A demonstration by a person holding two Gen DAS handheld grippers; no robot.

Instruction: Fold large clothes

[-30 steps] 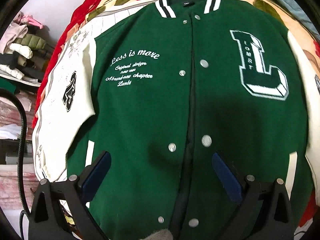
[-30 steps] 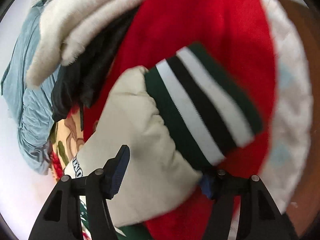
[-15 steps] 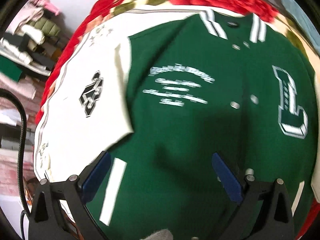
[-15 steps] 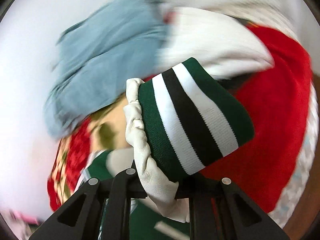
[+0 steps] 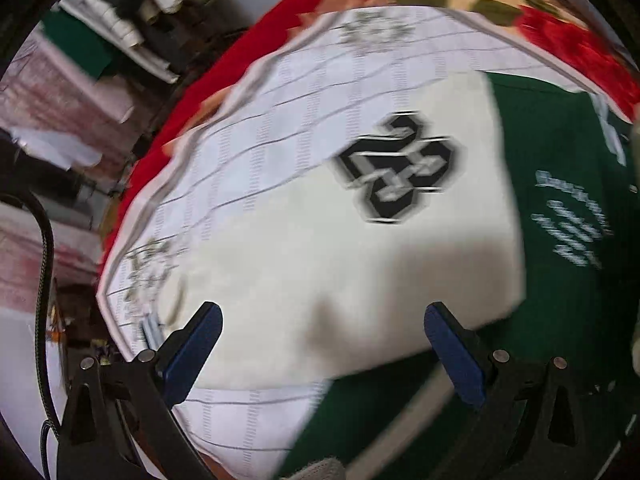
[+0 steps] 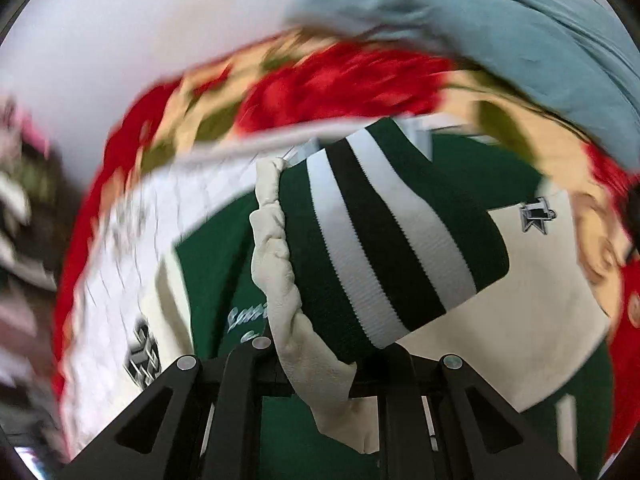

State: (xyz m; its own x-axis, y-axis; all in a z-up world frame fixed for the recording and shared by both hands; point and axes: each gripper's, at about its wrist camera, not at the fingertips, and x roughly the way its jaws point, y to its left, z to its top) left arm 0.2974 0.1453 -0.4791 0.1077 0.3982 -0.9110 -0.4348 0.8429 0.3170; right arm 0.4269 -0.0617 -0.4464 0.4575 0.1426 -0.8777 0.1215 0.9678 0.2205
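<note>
Right claw [image 6: 328, 376] clamps striped cuff [image 6: 384, 240]; chest lettering [image 5: 572, 220] blurred.

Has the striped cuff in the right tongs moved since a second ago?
Yes. The striped cuff, clamped in the right tongs, was carried off the red blanket over the green jacket front.

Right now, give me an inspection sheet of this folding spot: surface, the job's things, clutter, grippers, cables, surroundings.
Surface: red floral blanket under a white quilted sheet.
Job's things: green varsity jacket lying front up; its near cream sleeve lies flat; the other sleeve's striped cuff is lifted over the body.
Clutter: blue-grey garment at the blanket's far edge.
Grippers: left gripper open above the flat sleeve; right gripper shut on the sleeve by the striped cuff.
Cables: black cable beside the left gripper.
Surroundings: stacked clothes, blurred.
</note>
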